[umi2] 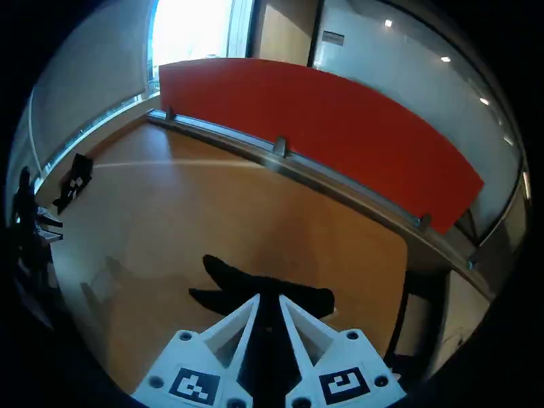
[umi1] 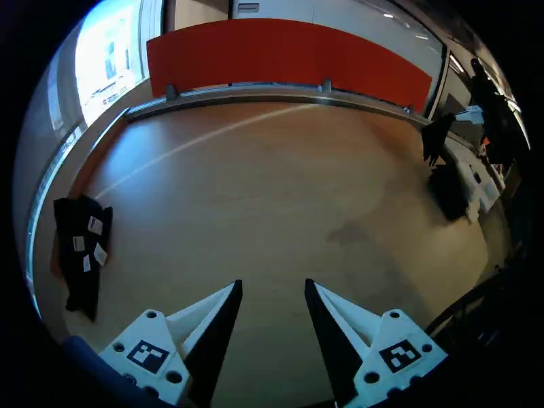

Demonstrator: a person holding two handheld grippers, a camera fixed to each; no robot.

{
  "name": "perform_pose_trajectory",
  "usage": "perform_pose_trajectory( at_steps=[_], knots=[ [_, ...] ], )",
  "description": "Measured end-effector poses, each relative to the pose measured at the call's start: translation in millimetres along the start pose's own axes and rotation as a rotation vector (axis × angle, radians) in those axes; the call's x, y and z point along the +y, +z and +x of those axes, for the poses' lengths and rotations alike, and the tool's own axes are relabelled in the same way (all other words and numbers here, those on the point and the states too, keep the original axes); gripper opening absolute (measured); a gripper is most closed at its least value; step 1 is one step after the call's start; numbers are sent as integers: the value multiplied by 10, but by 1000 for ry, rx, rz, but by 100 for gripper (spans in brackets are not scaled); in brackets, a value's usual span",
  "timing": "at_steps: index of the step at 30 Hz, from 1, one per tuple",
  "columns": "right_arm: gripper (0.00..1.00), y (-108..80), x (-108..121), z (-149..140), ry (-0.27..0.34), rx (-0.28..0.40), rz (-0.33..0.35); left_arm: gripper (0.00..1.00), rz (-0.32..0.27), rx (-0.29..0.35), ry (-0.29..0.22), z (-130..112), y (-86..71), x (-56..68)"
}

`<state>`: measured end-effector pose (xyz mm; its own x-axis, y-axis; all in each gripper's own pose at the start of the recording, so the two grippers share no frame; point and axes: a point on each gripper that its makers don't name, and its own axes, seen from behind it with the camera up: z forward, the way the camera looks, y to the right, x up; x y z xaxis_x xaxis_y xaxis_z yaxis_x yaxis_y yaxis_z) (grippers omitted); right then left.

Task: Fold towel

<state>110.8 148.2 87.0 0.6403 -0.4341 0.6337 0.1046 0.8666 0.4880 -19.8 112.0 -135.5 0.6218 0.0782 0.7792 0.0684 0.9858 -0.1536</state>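
A dark towel (umi2: 265, 289) lies crumpled on the wooden table (umi2: 170, 217). In the right gripper view my right gripper (umi2: 269, 299) is low over it, its white fingers nearly together with the dark cloth pinched between them. In the left gripper view the same towel (umi1: 445, 190) shows as a dark heap at the far right, with the right gripper (umi1: 470, 202) beside it. My left gripper (umi1: 272, 289) hovers over bare wood, fingers wide apart with nothing between them. From the right gripper view, the left gripper (umi2: 47, 226) appears far off at the left edge.
A red divider panel (umi1: 285, 54) on a metal rail (umi1: 272, 95) runs along the table's far edge. A black cloth with white tags (umi1: 81, 255) lies near the table's left edge. Another dark cloth (umi1: 435, 136) hangs at the far right near a person (umi1: 500, 115).
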Motion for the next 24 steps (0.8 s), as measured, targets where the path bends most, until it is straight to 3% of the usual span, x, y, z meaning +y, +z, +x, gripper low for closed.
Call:
perform_pose_trajectory(
  at_steps=[14,24],
  knots=[
    [4,-133,25,-266,13,-23,-10,67,-15,-3,17,13,21,96],
    [4,-345,27,-714,67,-51,-40,67,-33,-7,28,-22,15,128]
  ],
)
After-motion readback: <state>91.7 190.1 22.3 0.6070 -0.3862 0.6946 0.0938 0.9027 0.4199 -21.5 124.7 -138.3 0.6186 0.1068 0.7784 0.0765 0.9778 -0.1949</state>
